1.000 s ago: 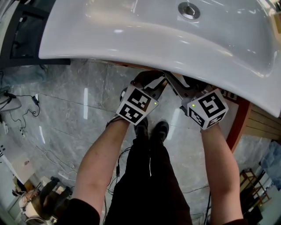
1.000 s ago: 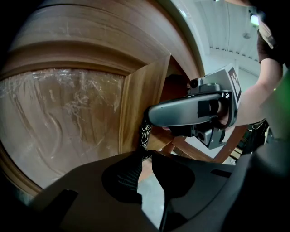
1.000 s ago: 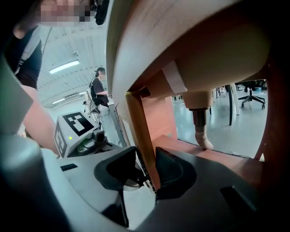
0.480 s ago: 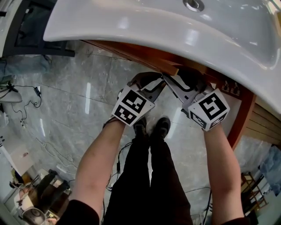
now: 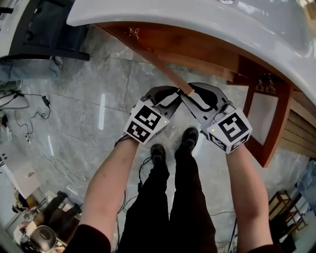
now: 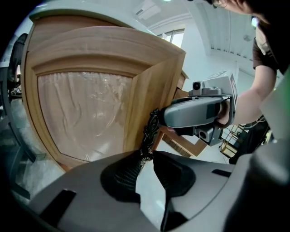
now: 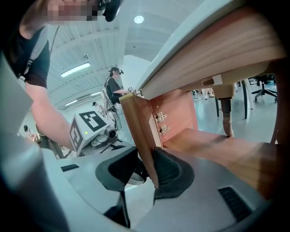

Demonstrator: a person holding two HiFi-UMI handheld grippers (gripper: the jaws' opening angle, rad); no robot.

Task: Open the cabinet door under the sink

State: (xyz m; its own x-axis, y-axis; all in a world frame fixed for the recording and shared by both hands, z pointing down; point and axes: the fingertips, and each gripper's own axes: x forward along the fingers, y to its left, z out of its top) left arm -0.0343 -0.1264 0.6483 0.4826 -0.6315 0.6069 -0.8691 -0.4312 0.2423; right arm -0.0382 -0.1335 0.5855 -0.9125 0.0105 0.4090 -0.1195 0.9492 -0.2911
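Left gripper view: my left gripper point(image 6: 146, 156) has just been easing its jaws apart, with the dark ornate handle point(image 6: 149, 131) between the tips. Both tips look to touch its lower end.
Handle: it stands upright on the free edge of the wooden door point(image 6: 81, 113), beside a pale panel point(image 6: 86, 118) under wrinkled film.
Right gripper: in its own view my right gripper point(image 7: 146, 156) is clamped on that door's free edge. The ribbed pad lies flat on the inner face and the other jaw is on the outer side.
Both grippers: in the head view they meet tip to tip at the door's edge, left on the outside, right on the inside.
Door: it is swung well out from the cabinet point(image 5: 197, 44), hinged at the cabinet's left end as I see it from above, with its free edge toward me.
Inside: two metal hinges point(image 7: 161, 122), a bare wooden shelf point(image 7: 217, 145) and a drain pipe point(image 7: 226, 113) coming down from above.
Right side: a second door point(image 5: 261, 123) also stands swung out.
Sink: the white sink point(image 5: 197, 15) overhangs the cabinet.
Floor: the floor point(image 5: 74, 113) is grey marble tile, and the person's black shoes point(image 5: 158, 154) are just below the grippers.
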